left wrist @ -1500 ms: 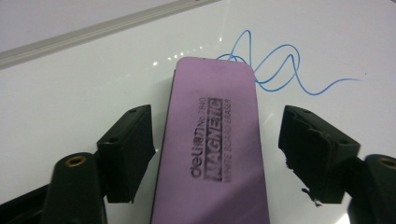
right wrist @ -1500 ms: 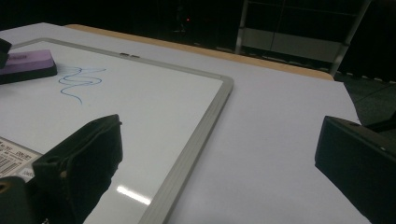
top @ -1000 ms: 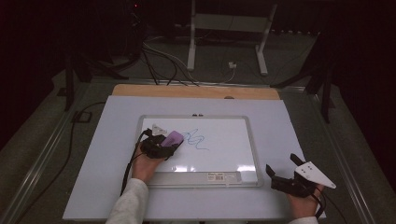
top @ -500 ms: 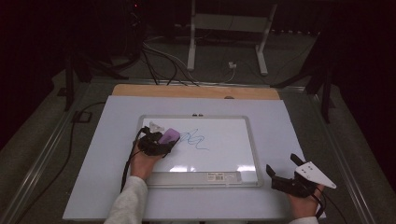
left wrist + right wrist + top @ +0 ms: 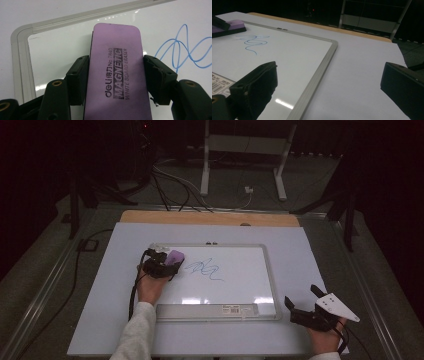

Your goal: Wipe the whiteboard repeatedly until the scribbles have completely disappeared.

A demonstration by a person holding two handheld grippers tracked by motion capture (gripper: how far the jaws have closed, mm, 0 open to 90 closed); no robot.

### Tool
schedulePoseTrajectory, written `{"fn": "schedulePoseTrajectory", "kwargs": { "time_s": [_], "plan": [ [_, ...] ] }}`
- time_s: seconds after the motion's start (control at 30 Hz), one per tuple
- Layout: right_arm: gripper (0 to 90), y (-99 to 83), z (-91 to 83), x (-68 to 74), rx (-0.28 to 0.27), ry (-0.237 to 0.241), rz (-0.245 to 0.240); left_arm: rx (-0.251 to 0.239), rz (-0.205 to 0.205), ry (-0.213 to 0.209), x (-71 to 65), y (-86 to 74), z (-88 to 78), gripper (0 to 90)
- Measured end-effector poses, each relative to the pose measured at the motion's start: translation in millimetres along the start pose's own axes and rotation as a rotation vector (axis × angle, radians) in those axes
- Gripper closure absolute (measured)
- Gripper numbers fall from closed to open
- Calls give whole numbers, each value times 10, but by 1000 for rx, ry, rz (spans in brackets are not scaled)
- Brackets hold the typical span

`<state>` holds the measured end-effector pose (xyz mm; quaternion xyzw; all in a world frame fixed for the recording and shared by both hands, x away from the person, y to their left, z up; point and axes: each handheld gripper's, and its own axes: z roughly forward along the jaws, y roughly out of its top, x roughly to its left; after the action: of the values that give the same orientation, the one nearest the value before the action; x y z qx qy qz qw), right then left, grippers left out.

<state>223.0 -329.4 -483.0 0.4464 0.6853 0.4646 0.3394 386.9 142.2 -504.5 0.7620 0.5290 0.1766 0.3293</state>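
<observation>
Eraser (image 5: 117,72), purple, printed "MAGNETIC WHITE BOARD ERASER", is sitting clenched between the jaws of the left tool (image 5: 161,266), pads pressing on both long sides. It is lying on the whiteboard (image 5: 240,292) near the upper left corner, just beside the left end of the blue scribble (image 5: 205,269); whether it is touching the ink cannot be told. Whiteboard is lying flat on a white sheet (image 5: 310,255) covering the tabletop (image 5: 210,218), whose wooden edge is showing along the far side. Grey frame (image 5: 21,50) is rounding the corner left of the eraser in the left gripper view. Barcode label (image 5: 239,308) is sitting on the near edge of the board. Right tool (image 5: 306,302) is resting off the board by its lower right corner, jaws standing wide apart and gripping nothing. Scribble is also showing far left in the right gripper view (image 5: 253,41).
</observation>
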Motion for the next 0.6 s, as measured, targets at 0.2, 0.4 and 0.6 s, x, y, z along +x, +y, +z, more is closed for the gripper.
{"fn": "schedulePoseTrajectory", "kwargs": {
  "time_s": [0.2, 0.4, 0.6],
  "plan": [
    [14, 0, 3, 2, 1, 1, 0, 8, 43, -11, -152, -1, 5, 418],
    [14, 1, 1, 3, 0, 1, 0, 23, 114, -44, -400, -44, -36, 419],
    [14, 0, -1, 3, 0, 0, -1, 23, 105, -55, -412, -59, -41, 419]
  ]
}}
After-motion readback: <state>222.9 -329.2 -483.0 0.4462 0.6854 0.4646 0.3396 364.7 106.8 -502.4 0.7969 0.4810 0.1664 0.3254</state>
